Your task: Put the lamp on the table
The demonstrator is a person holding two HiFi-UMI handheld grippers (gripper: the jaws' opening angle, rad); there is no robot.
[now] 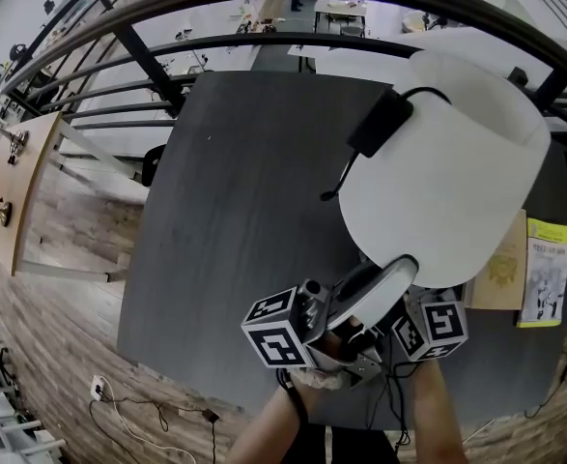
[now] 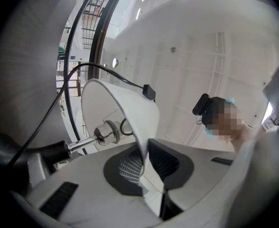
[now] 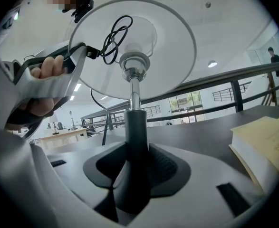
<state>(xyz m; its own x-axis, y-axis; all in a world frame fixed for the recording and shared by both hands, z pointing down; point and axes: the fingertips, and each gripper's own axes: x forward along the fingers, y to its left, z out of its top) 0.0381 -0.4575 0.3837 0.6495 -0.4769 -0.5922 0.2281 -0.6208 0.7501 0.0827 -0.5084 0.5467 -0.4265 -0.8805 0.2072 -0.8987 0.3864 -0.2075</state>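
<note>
Left gripper (image 2: 146, 163): clenched on the rim of the white shade (image 2: 125, 113). Right gripper (image 3: 132, 167): grasping the dark stem (image 3: 132, 127). 1 lamp (image 1: 447, 182), held over the table (image 1: 244, 211), dark grey and matte, with 1 book (image 1: 503, 264) at its right edge. Beyond: black railing (image 1: 148, 66), wood-plank floor (image 1: 61, 249).

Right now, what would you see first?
A big white lampshade fills the head view, held over the grey table. The left tool pinches the shade's rim. The right tool grips the lamp's dark stem.
</note>
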